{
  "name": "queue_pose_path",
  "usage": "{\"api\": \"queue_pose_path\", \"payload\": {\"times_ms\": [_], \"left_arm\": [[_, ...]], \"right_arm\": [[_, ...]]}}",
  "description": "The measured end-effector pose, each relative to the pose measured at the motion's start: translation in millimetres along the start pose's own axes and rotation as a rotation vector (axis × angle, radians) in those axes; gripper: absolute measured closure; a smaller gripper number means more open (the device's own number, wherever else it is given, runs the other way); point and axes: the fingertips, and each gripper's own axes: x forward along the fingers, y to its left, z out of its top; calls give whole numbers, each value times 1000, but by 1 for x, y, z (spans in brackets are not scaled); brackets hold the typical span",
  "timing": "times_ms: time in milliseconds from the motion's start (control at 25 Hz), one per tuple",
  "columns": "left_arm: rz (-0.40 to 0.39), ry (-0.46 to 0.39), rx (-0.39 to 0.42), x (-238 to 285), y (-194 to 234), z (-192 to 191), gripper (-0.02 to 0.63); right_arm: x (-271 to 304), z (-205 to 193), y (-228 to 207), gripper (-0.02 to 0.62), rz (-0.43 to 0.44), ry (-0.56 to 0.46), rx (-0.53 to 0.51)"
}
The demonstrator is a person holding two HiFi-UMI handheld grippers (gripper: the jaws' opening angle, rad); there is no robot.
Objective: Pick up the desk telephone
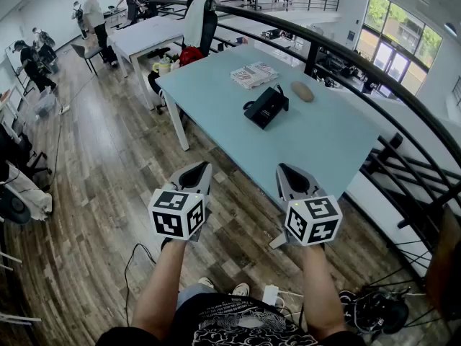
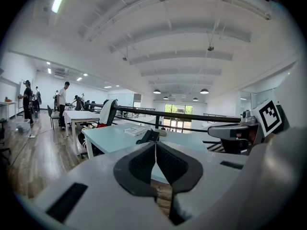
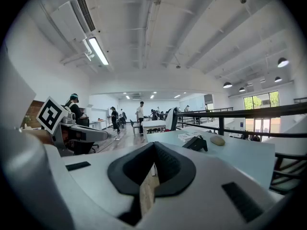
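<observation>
A black desk telephone (image 1: pixel 266 106) lies on the pale blue table (image 1: pixel 324 143), out ahead of both grippers; it also shows small and distant as the telephone (image 2: pixel 148 136) in the left gripper view and the telephone (image 3: pixel 197 143) in the right one. My left gripper (image 1: pixel 202 167) hangs over the wooden floor short of the table's near edge, jaws shut and empty. My right gripper (image 1: pixel 284 169) is level with it at the table's near edge, also shut with nothing between its pads.
A stack of papers (image 1: pixel 253 74) and a tan oval object (image 1: pixel 302 91) lie beyond the phone. A black railing (image 1: pixel 374 78) runs along the table's right side. A white table (image 1: pixel 155 34), chairs and several people (image 1: pixel 94 13) stand at the far left. Cables lie on the floor (image 1: pixel 101 186).
</observation>
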Motion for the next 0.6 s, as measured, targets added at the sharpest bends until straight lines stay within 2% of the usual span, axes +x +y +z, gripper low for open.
{"api": "queue_pose_path", "payload": {"times_ms": [600], "left_arm": [[-13, -7, 0, 22, 0, 6, 591]], "right_arm": [[18, -4, -9, 592, 31, 9, 13]]}}
